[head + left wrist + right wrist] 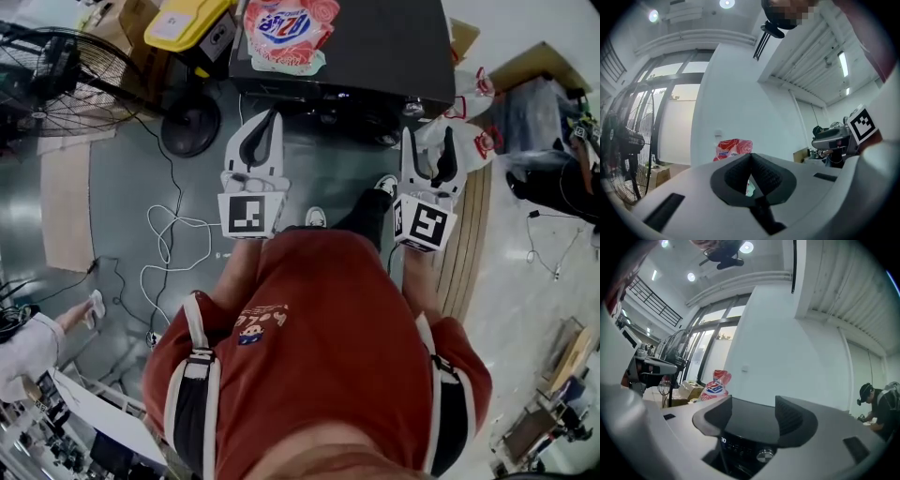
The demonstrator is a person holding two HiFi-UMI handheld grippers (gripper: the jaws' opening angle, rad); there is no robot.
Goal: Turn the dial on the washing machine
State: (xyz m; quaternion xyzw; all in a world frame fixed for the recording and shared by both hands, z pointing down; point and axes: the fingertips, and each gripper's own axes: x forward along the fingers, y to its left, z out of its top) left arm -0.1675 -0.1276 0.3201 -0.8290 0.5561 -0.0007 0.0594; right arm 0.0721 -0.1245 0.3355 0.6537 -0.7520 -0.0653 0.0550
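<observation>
Dial (764, 455): a small shiny knob on the front panel of the washing machine (375, 47), just below the front edge of its black top and right of the lit display (723, 440). Nothing is touching it.

Right hand-held gripper (752, 404): released, jaws wide apart and empty. It is pointed at the machine's front, with the dial low in the gap between them and not yet reached.

Left hand-held gripper (751, 157): clenched on nothing, tips together, held up in front of the machine's left part.

Risk, missed grip: the dial sits low against the line of the right jaws. Closing from this height would likely catch the top's front edge or the panel, not the knob.

Risk, slip: the knob looks smooth and small. A light or off-centre pinch could skid round it and leave the setting unchanged.

Risk, knock: the detergent bag (286, 28) lies on the machine's top at its left. The idle left gripper could nudge it if it drifts forward.

Risk, underfoot: a white cable (173, 234) loops on the floor left of the machine's front. A step that way could snag it.

Edges: the machine's front edge is the one to come in under. A fan (56, 80) stands to the machine's left.

Open room: bare floor lies straight in front of the machine, so there is free space for coming in lower.
</observation>
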